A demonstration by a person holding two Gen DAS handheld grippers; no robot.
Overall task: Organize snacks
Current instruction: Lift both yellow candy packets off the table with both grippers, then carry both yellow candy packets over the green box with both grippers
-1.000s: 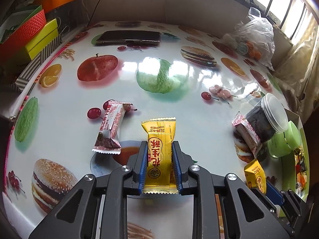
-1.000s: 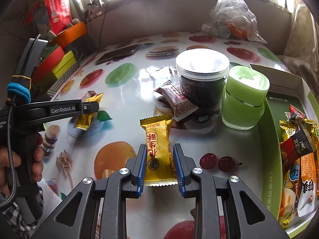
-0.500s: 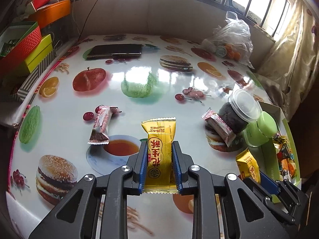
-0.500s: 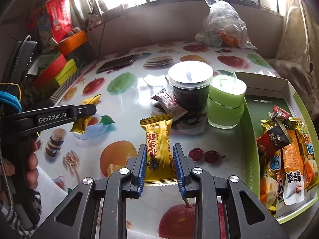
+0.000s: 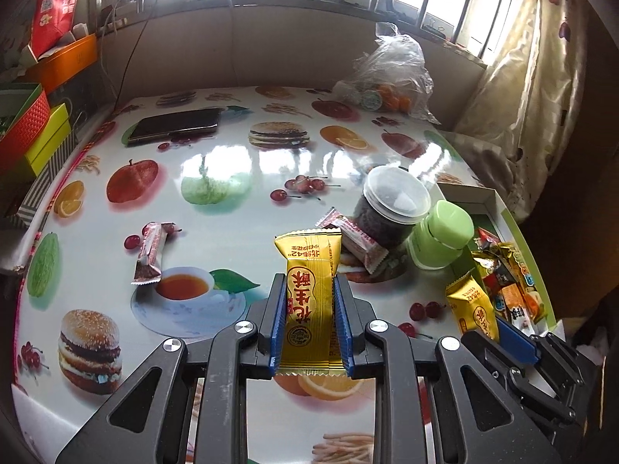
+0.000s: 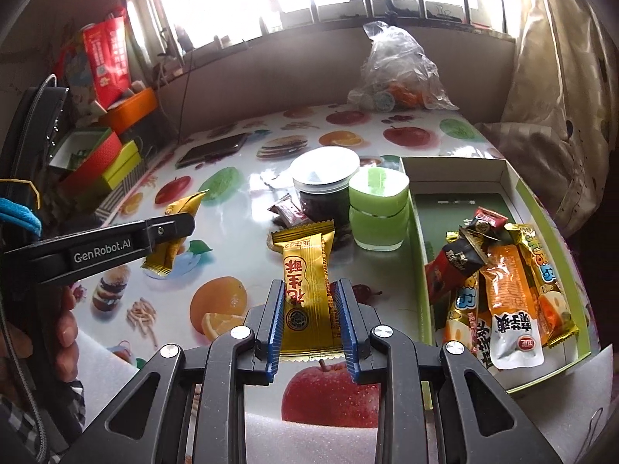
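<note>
Open tabletop (image 5: 232, 162) extends left of the jar (image 5: 390, 208); the green-rimmed snack box (image 6: 419, 255) borders the right edge. Each yellow wrapper, left (image 5: 309, 309) and right (image 6: 307, 294), points lengthwise away from its camera, above the table, clamped by the left gripper (image 5: 309, 332) and right gripper (image 6: 309, 332).

Both hand-held grippers (image 5: 309, 324) (image 6: 308, 328) clamped, raised.

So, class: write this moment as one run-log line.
left gripper: shut on yellow snack | right gripper: shut on second yellow snack | green box: partly filled
</note>
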